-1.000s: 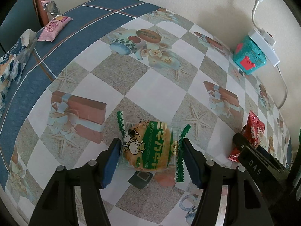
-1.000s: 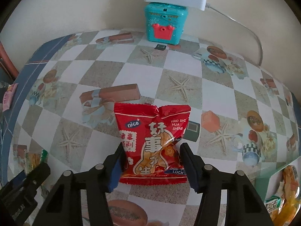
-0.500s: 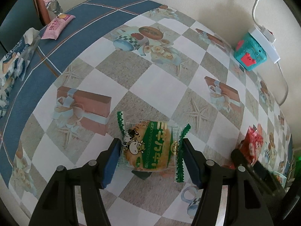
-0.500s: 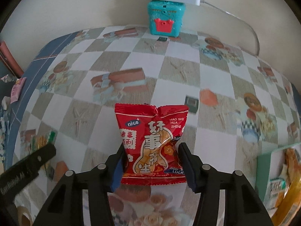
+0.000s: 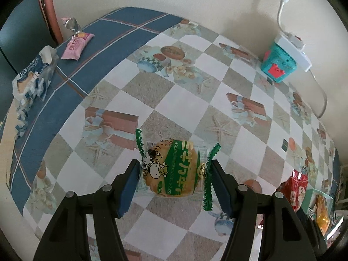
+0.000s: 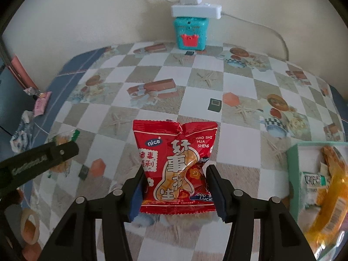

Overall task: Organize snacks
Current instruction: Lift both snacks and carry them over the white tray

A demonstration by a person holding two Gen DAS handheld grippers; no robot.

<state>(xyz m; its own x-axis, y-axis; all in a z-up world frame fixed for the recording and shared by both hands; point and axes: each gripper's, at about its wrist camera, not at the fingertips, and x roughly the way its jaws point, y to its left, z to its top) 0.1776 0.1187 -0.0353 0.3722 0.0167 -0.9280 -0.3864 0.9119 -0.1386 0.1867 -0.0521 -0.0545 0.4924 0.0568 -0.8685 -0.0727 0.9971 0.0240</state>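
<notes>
Left gripper [image 5: 175, 175] jaws clamp cookie [image 5: 174, 169]; right gripper [image 6: 175, 190] jaws clamp red bag [image 6: 174, 165]. Both up off table [image 6: 217, 76]. Next, likely: drop into box [image 6: 293, 165].

I see a green-ended clear cracker packet [image 5: 174, 169] with a cartoon cow, held above the table. My red peanut bag [image 6: 175, 167] hangs upright, crinkled, just left of the mint-green snack box [image 6: 292, 165].

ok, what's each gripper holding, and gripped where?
Left gripper: green biscuit packet, by its two crimped ends. Right gripper: red peanut bag, by its lower side edges.
</notes>
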